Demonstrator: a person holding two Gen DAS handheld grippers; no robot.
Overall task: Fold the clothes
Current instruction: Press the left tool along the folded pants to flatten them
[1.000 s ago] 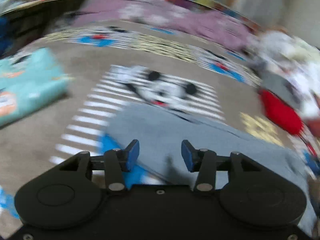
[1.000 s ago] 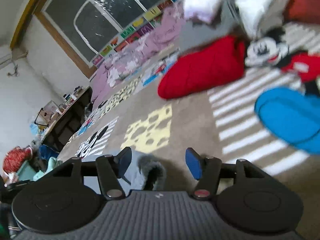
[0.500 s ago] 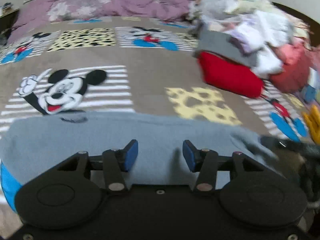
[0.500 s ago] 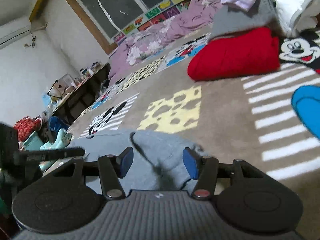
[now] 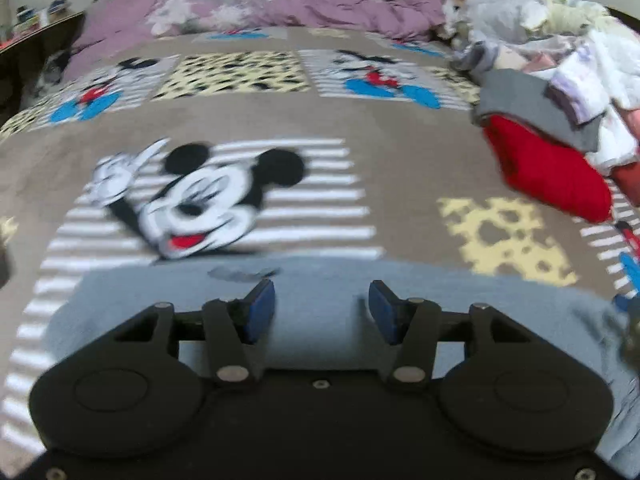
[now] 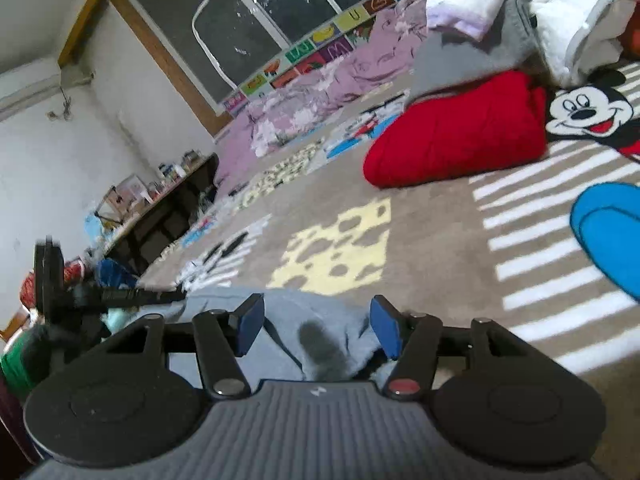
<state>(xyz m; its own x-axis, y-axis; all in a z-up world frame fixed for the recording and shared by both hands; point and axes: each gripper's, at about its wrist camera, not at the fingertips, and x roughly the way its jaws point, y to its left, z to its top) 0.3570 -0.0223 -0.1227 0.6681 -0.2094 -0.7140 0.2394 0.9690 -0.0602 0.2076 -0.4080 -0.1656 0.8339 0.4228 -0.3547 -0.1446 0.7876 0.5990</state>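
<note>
1. Hovering over the grey garment, the left gripper is held spread, gripping nothing.
2. Likewise the right gripper is held unclenched above its end.
3. The garment is laid lengthwise left-right on the bed.

Legible text: single capital letters on a row of coloured alphabet tiles along the wall under the window, at about 12 o'clock in the right wrist view. "U" on two yellow-green tiles, "M" on a purple tile; remaining tiles too blurred to read. Left wrist view: nothing readable.
</note>
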